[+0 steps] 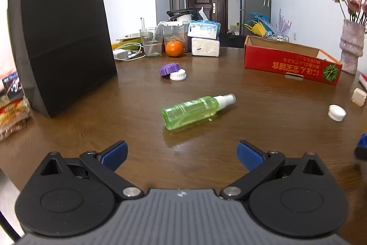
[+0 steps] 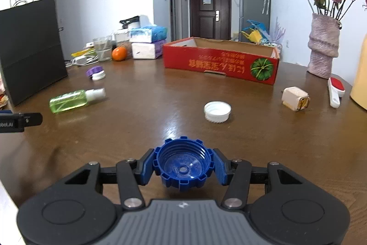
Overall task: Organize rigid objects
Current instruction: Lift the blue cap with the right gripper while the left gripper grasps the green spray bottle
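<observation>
My right gripper (image 2: 183, 168) is shut on a blue ridged cap (image 2: 182, 163), hollow side up, just above the wooden table (image 2: 142, 107). My left gripper (image 1: 182, 154) stands open and holds nothing. A green spray bottle (image 1: 197, 110) lies on its side a short way ahead of it. The same bottle (image 2: 75, 99) shows at the left in the right wrist view. A white cap (image 2: 217, 111) lies ahead of the right gripper, and a purple cap (image 1: 168, 69) touches another white cap (image 1: 178, 75) farther back. The open red cardboard box (image 2: 220, 61) sits at the back right.
A black paper bag (image 1: 62, 43) stands at the left. Tissue packs (image 1: 205, 38), an orange (image 1: 174, 48), glass cups (image 1: 150, 41) and cables crowd the far edge. A vase of flowers (image 2: 323, 45), a cream block (image 2: 294, 98) and a red-and-white brush (image 2: 336, 88) are at the right.
</observation>
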